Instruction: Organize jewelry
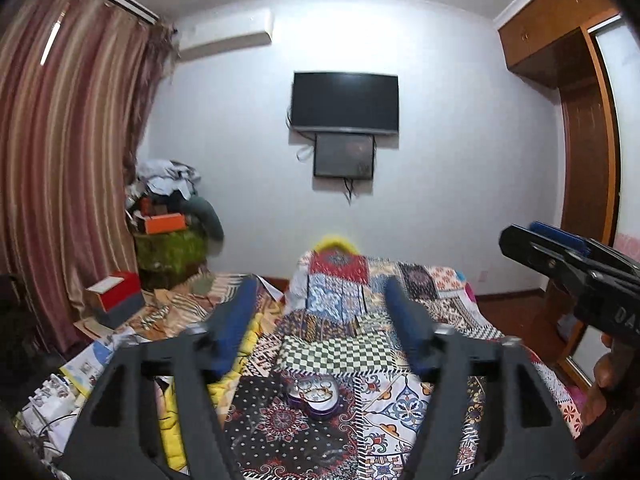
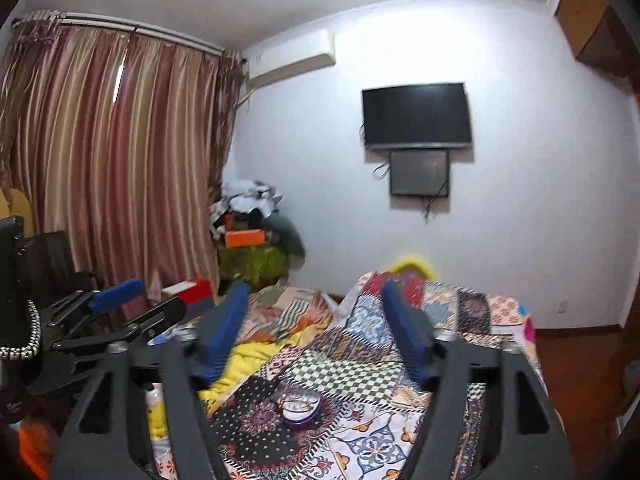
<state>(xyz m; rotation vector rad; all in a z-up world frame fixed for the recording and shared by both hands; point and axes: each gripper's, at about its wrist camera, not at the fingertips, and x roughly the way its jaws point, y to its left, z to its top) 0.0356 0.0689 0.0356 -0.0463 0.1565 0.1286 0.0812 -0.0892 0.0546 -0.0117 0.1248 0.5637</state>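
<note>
A small heart-shaped purple jewelry dish (image 1: 314, 394), glossy and shallow with a pale inside holding thin gold rings and chains, sits on the patchwork quilt (image 1: 352, 344) covering the bed. The left gripper (image 1: 320, 300) hovers above it, its ribbed blue pads spread wide with nothing between them. The right gripper (image 2: 314, 306) is likewise raised over the dish, matte black jaws wide apart and empty.
</note>
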